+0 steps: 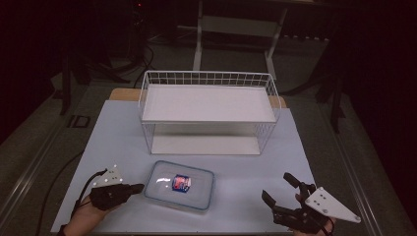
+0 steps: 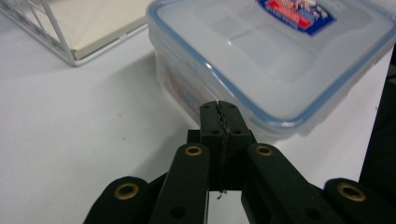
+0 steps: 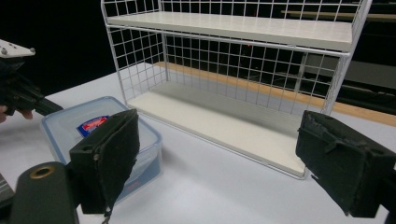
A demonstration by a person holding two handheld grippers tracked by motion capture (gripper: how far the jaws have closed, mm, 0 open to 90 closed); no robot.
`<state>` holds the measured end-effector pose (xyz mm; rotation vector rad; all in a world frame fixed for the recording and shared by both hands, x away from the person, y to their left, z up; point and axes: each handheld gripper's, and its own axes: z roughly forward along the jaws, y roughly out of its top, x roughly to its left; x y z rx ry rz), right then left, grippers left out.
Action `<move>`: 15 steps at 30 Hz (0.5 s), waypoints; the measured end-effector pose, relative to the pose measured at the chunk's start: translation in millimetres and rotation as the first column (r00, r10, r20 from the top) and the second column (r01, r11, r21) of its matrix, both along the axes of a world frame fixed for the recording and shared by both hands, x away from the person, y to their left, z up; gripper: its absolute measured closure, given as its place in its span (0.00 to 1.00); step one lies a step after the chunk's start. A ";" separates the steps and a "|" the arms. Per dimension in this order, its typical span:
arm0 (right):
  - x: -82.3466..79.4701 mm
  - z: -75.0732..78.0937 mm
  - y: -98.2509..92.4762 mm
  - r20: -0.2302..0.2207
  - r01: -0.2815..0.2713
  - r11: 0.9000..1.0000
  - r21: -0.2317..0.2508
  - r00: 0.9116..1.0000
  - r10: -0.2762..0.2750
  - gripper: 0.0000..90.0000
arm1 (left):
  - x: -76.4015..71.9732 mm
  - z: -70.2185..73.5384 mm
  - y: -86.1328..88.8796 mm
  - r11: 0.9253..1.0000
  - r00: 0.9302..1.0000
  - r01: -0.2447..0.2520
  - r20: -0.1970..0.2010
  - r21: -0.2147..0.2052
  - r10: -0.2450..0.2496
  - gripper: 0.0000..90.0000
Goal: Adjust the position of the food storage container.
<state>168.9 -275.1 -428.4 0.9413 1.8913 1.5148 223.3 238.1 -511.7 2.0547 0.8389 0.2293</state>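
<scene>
Dark room, pale counter [image 1: 123, 142]: a lidded box [image 1: 180, 185] waits before the wire shelf [image 1: 206, 103].
The left gripper [image 2: 219, 109], fingers shut on nothing, noses the box's corner to push it; the right gripper [image 3: 224, 158] gapes wide, empty, ready.

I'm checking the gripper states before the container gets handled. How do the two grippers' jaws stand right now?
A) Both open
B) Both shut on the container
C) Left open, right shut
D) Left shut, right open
D: the left gripper has its jaws pressed together at the edge of the plastic container, while the right gripper has its jaws spread wide apart.
</scene>
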 end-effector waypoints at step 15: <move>0.7 -0.1 1.0 0.014 -0.007 1.000 -0.008 1.000 0.007 0.16 | -2.7 1.0 -25.6 0.998 0.998 0.061 -0.024 -0.016 -0.061 0.99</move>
